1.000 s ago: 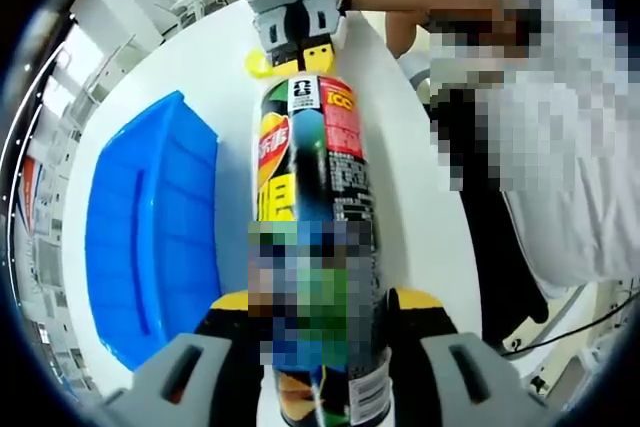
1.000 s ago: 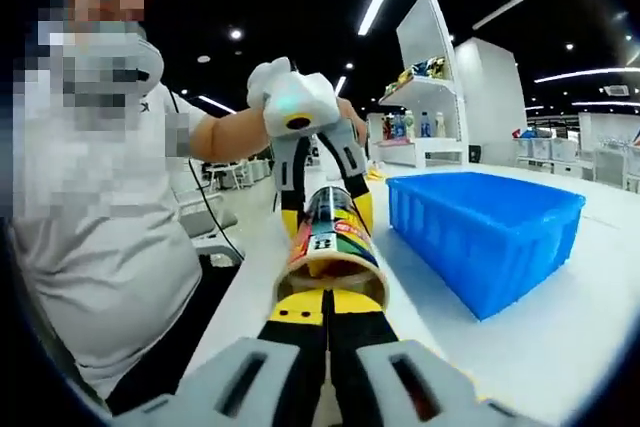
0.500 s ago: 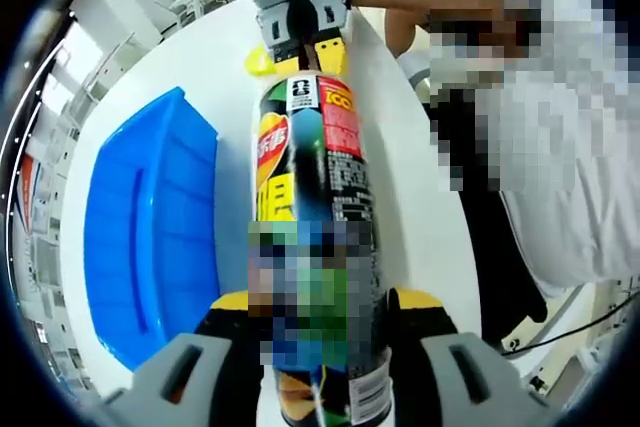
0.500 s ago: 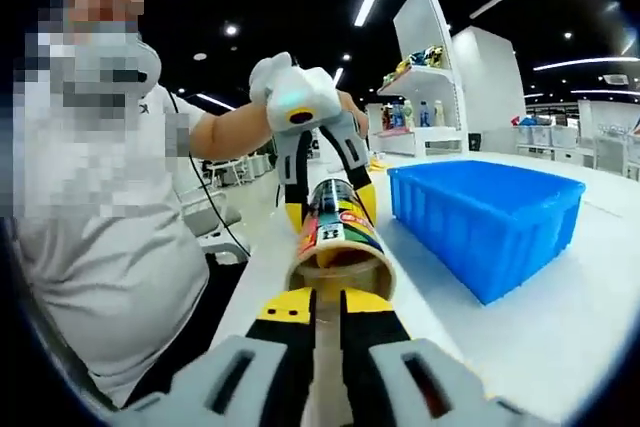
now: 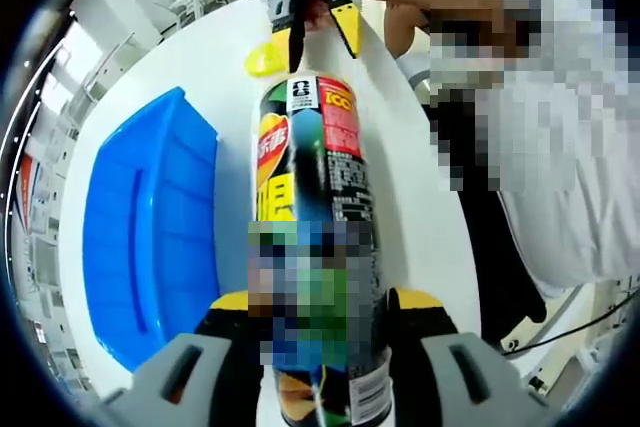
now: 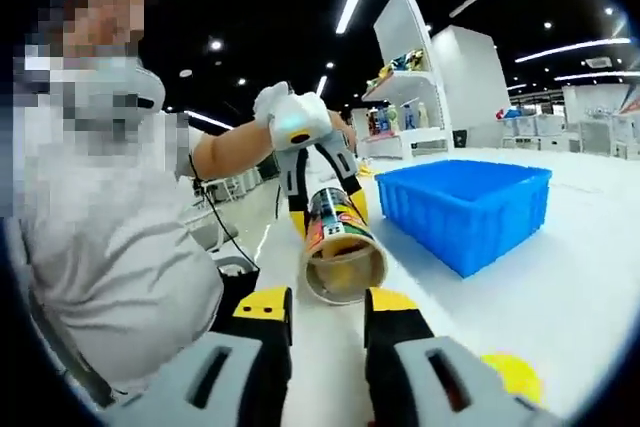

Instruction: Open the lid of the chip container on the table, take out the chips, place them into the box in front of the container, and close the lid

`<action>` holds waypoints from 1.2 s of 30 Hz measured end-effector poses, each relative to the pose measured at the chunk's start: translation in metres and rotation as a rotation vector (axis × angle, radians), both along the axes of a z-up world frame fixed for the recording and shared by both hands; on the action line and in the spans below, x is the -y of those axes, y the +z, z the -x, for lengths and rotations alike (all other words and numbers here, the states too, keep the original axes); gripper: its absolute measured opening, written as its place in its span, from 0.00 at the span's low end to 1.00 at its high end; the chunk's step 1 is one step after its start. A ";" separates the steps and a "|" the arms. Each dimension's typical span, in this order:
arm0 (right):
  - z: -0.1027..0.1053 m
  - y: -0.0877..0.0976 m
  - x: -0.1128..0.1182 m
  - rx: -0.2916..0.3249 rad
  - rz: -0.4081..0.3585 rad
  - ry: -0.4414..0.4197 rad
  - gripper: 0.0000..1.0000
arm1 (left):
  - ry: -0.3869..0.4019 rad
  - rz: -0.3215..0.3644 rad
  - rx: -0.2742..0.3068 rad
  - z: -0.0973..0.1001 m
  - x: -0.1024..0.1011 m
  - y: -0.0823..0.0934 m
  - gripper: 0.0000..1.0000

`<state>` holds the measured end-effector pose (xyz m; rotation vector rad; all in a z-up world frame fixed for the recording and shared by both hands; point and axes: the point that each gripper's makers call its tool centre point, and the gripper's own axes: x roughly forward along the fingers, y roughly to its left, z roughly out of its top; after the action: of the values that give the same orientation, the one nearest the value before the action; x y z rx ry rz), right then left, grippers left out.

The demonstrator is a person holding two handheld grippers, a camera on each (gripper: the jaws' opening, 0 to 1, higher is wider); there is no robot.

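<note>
Left claw (image 5: 318, 307) clamps chip container (image 5: 315, 207); right claw (image 6: 325, 312) open, empty, lid (image 6: 512, 375) on table

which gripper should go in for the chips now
Right. The right gripper is open and empty, facing the can's open mouth. The left gripper is clamped on the chip can, holding it off the table; the yellow lid lies aside.
</note>
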<state>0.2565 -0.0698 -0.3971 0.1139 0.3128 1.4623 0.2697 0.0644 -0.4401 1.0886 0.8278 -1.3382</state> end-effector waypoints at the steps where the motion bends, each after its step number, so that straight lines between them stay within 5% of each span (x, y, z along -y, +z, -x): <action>1: 0.001 0.002 -0.001 -0.059 -0.020 -0.008 0.31 | 0.000 0.000 -0.001 0.000 0.000 0.000 0.50; 8: -0.007 0.015 -0.013 -0.453 -0.127 -0.101 0.23 | 0.000 -0.001 -0.004 0.001 0.000 0.000 0.50; 12: -0.018 0.012 -0.013 -0.556 -0.151 -0.165 0.16 | 0.000 0.003 -0.003 0.001 0.000 0.000 0.50; 16: -0.009 0.011 -0.017 -0.712 -0.160 -0.136 0.16 | 0.001 0.002 -0.002 0.001 0.000 0.000 0.50; 29: -0.019 0.003 -0.029 -0.840 -0.133 -0.197 0.12 | 0.000 0.006 0.003 0.001 0.000 0.000 0.50; 36: -0.020 0.003 -0.033 -0.848 -0.110 -0.207 0.03 | 0.006 0.017 -0.009 0.002 0.000 0.000 0.50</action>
<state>0.2761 -0.0364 -0.3937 0.8407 0.8764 1.1604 0.2677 0.0641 -0.4400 1.0672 0.8242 -1.3438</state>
